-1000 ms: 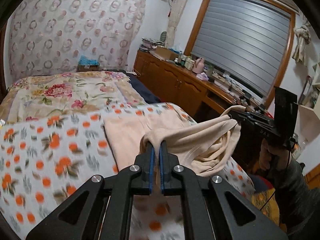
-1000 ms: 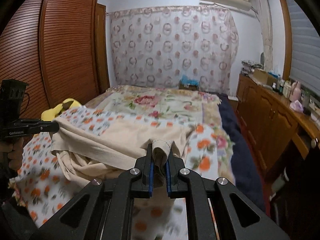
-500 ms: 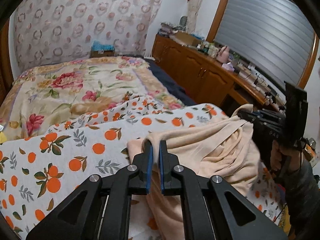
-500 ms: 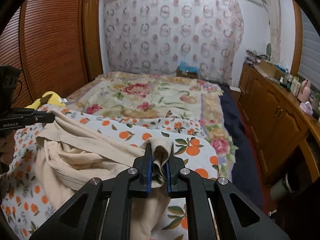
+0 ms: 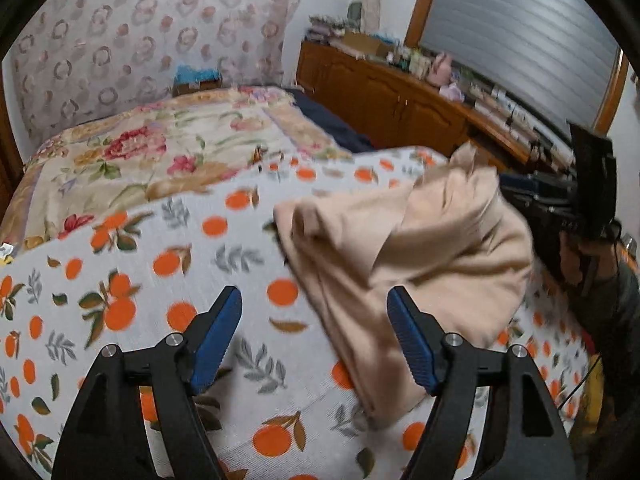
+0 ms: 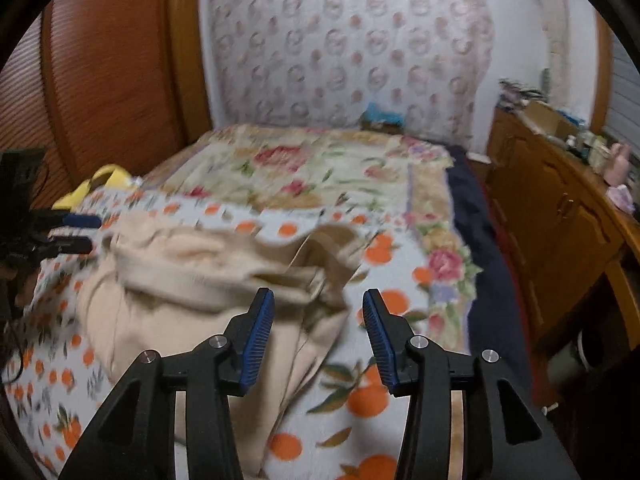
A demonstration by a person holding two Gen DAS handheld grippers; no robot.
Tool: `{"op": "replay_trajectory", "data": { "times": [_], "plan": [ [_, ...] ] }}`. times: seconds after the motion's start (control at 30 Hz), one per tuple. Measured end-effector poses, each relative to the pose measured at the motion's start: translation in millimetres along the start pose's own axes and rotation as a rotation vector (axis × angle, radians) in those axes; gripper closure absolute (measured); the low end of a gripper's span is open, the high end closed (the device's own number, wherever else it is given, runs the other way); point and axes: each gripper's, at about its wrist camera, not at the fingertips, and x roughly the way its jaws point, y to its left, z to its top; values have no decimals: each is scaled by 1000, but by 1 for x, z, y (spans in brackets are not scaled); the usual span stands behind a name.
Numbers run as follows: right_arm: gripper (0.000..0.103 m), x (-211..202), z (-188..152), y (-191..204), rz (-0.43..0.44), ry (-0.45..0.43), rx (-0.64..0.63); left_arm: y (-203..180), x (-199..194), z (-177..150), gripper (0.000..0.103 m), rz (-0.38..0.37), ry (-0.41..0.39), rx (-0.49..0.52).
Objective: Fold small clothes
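The left wrist camera rode just behind the left tongs (image 5: 314,338), looking down at a slant over the bed (image 5: 120,280) toward the patterned curtain (image 5: 160,28) and the wooden sideboard (image 5: 400,96) on the right of its picture. The right wrist camera sat likewise behind the right tongs (image 6: 318,338), facing the same curtain (image 6: 352,48), with a louvred wardrobe (image 6: 108,72) on the left of its picture. Both sat close over the orange-print sheet (image 6: 380,396). They shared the beige garment (image 5: 420,248), the floral quilt (image 6: 320,164) and the sideboard, and each caught the other tongs at its picture's edge.
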Motion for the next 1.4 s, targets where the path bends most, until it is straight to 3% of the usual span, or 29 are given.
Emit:
{"op": "replay_trajectory", "data": {
  "times": [0.17, 0.3, 0.33, 0.4, 0.43, 0.5, 0.63, 0.67, 0.77, 0.83, 0.87, 1.07, 1.13, 1.2, 1.4],
  "plan": [
    [55, 18, 5, 2, 34, 50, -14, -6, 19, 12, 27, -6, 33, 17],
    [58, 26, 27, -12, 67, 20, -3, -7, 29, 31, 27, 5, 9, 23],
    [74, 28, 32, -17, 83, 7, 9, -7, 31, 39, 27, 2, -2, 24],
    [92, 34, 33, -26, 121, -10, 28, -4, 34, 48, 27, 12, -20, 27],
    [94, 33, 36, -28, 126, -28, 28, -2, 36, 52, 27, 22, -35, 26],
    [94, 34, 40, -35, 110, -53, 41, 6, 38, 61, 27, 49, -63, 8],
    [94, 43, 39, -56, 10, -19, 164, 29, 45, 72, 31, 216, -86, -60],
    [94, 44, 39, -57, -21, -2, 171, 35, 45, 72, 31, 220, -83, -79],
    [84, 43, 38, -52, -121, 28, 161, 39, 42, 68, 31, 210, -82, -79],
    [65, 38, 37, -51, -144, 33, 157, 37, 37, 64, 31, 233, -89, -61],
    [63, 35, 38, -48, -156, 29, 159, 37, 36, 64, 31, 238, -91, -64],
    [54, 17, 32, -25, -61, 6, 162, 45, 25, 69, 30, 212, -125, -108],
    [51, 16, 26, -17, -42, 19, 144, 45, 19, 72, 30, 110, -142, -140],
    [50, 12, 19, -14, -41, 25, 127, 43, 13, 74, 29, 70, -154, -148],
    [50, 13, 11, -17, -22, 63, 138, 34, 6, 68, 27, 61, -158, -126]
  ]
}}
